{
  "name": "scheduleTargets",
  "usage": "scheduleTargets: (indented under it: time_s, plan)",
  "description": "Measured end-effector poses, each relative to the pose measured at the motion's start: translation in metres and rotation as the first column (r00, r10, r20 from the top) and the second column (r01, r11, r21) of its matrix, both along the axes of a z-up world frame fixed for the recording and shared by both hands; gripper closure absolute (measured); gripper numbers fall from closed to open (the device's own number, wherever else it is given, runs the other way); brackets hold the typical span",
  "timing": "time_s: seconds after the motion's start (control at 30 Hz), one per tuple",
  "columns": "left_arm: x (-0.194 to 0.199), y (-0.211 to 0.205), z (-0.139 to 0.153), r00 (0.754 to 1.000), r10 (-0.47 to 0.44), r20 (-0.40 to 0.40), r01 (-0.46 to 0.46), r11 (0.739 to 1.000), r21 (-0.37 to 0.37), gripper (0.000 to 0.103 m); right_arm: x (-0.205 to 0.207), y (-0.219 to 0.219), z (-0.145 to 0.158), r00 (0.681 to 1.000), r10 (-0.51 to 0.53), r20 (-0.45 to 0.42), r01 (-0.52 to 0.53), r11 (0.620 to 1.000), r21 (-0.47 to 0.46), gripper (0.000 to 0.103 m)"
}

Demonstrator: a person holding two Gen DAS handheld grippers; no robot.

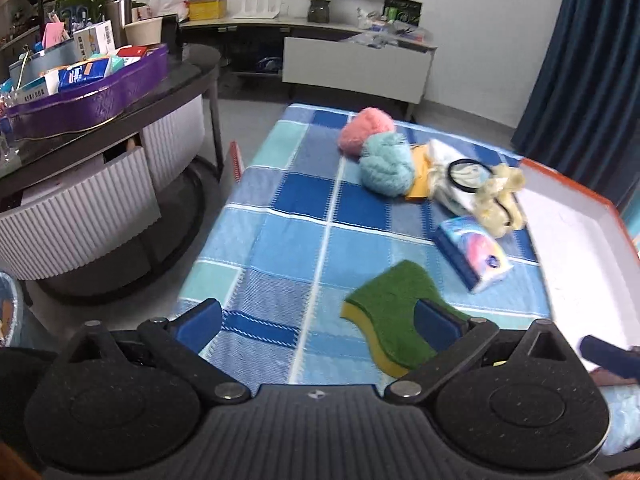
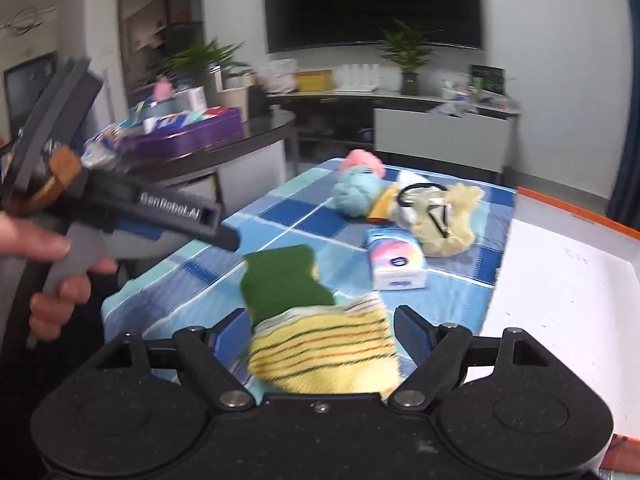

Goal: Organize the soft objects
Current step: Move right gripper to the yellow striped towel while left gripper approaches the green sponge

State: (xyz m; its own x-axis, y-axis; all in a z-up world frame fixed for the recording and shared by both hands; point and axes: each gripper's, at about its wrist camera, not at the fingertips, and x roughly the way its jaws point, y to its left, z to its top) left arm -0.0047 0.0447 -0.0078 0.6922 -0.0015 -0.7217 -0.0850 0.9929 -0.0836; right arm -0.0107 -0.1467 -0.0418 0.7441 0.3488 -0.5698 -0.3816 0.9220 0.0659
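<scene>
Two grippers are in your hands over a table spread with a blue checked cloth (image 1: 304,224). Along the cloth's right edge lies your largest item, the white box with an orange rim (image 1: 576,248), its inside bare.

Toward the far end of the cloth sits a huddle of soft things: the pink yarn ball (image 1: 366,130) nearest the far edge, the teal yarn ball (image 1: 386,164) touching it on the near side, then a white cloth bundle (image 1: 448,184) with a black hair band (image 1: 468,174) lying on top, and a pale yellow fluffy piece (image 1: 500,204) just beside the box wall.

Nearer to you, the tissue pack (image 1: 474,254) lies close to the box. The green and yellow sponge (image 1: 394,312) rests toward the near edge, green side up.

Your yellow striped cloth (image 2: 324,354) lies at the near edge, overlapping the sponge's near end.

Your left gripper (image 1: 320,320) has its jaws spread wide, holding nothing; its right finger hangs over the sponge, and whether it touches cannot be told. Your right gripper (image 2: 320,332) is likewise spread wide, with the striped cloth lying between the fingers, the pads not pressing it. Your left hand (image 2: 60,276) shows on its handle.
</scene>
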Motion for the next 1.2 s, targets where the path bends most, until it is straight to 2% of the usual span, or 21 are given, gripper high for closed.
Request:
scheduleTargets:
  time_s: [0.17, 0.2, 0.27, 0.43, 0.6, 0.8, 0.97, 1.2]
  plan:
    - [-0.004, -0.020, -0.008, 0.999, -0.035, -0.024, 0.035, 0.999, 0.006, 0.000, -0.013, 0.001, 0.005, 1.000, -0.015, -0.015, 0.015, 1.000, 0.022, 0.010]
    - [-0.005, -0.023, -0.008, 0.999, -0.038, -0.024, 0.038, 0.999, 0.015, 0.000, -0.015, 0.013, 0.001, 1.000, -0.011, -0.003, 0.011, 1.000, 0.016, 0.010]
    - [-0.007, -0.027, -0.008, 0.999, -0.040, -0.029, 0.041, 0.999, 0.031, 0.000, -0.016, -0.010, 0.007, 1.000, -0.010, -0.014, 0.011, 1.000, 0.022, 0.010]
    - [-0.012, -0.034, -0.006, 0.999, -0.030, -0.046, 0.032, 0.998, 0.051, 0.000, -0.019, -0.007, 0.011, 0.999, -0.033, 0.007, 0.033, 0.999, 0.018, 0.010]
    - [-0.017, -0.038, -0.006, 0.998, -0.024, -0.050, 0.026, 0.999, 0.047, 0.000, -0.025, -0.006, 0.018, 0.998, -0.035, 0.042, 0.034, 0.999, 0.031, 0.010]
    - [-0.019, -0.041, -0.003, 0.999, -0.020, -0.040, 0.022, 0.999, 0.043, 0.000, -0.028, -0.006, 0.020, 0.999, -0.033, 0.027, 0.032, 0.999, 0.044, 0.010]
    - [-0.018, -0.041, -0.004, 0.999, -0.010, -0.045, 0.012, 0.999, 0.042, 0.000, -0.027, -0.008, 0.019, 0.999, -0.034, 0.005, 0.033, 0.995, 0.090, 0.010]
    - [-0.017, -0.041, -0.005, 0.999, -0.008, -0.053, 0.010, 0.999, 0.040, 0.000, -0.028, -0.005, 0.018, 1.000, -0.023, 0.004, 0.023, 0.998, 0.062, 0.010]
